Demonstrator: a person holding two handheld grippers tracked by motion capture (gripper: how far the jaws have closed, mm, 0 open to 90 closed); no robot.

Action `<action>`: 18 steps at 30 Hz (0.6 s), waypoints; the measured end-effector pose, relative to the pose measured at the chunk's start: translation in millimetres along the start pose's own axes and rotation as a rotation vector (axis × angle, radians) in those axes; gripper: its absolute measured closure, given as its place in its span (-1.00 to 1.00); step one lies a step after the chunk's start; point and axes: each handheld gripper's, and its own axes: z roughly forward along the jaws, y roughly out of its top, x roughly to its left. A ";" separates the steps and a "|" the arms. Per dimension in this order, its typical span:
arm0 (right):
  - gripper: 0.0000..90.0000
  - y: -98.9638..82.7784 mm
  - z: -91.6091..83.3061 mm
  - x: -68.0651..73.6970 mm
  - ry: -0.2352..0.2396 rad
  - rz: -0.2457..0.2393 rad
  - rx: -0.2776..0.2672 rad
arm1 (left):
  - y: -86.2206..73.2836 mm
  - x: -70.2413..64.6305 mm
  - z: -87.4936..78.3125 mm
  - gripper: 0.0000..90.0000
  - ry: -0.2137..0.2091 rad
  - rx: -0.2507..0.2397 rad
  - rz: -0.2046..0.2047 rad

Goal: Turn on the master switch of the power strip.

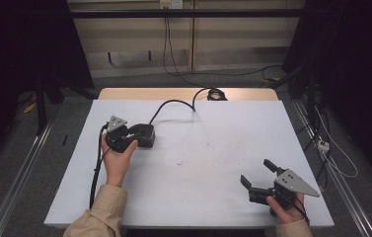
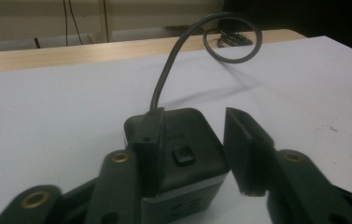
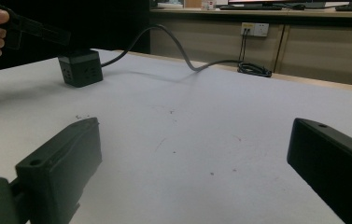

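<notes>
From above, we have the left tool (image 1: pixel 135 137) at the black power cube (image 1: pixel 143 135) on the far left of the white surface (image 1: pixel 198 148), the cube's cord (image 1: pixel 173 104) trailing off toward the far edge. The right tool (image 1: pixel 258 174) rests near the front right corner, well apart from the cube.

In the left gripper view we see the jaws astride the cube (image 2: pixel 183 154): one touches its side, the other stands just off it, so we judge the grip loose or undone. Next we must either close squarely or back away.

In the right gripper view our jaws gape wide, empty; the cube (image 3: pixel 80 68) sits far off.
</notes>
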 end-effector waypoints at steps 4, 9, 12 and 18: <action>-0.95 0.1 0.9 0.5 0.003 -0.005 0.001 | 0.9 -0.1 -2.6 0.04 -0.015 0.012 -0.002; -0.95 0.4 2.0 0.8 0.005 -0.007 0.003 | 0.9 -1.8 -3.5 -0.27 -0.019 0.025 0.007; -0.95 0.6 2.4 1.2 0.008 -0.008 0.002 | 0.8 -2.6 -4.1 -0.36 -0.021 0.031 0.014; -0.95 0.2 2.1 0.4 0.011 -0.007 0.004 | 0.6 -4.1 -4.6 -0.57 -0.025 0.037 0.020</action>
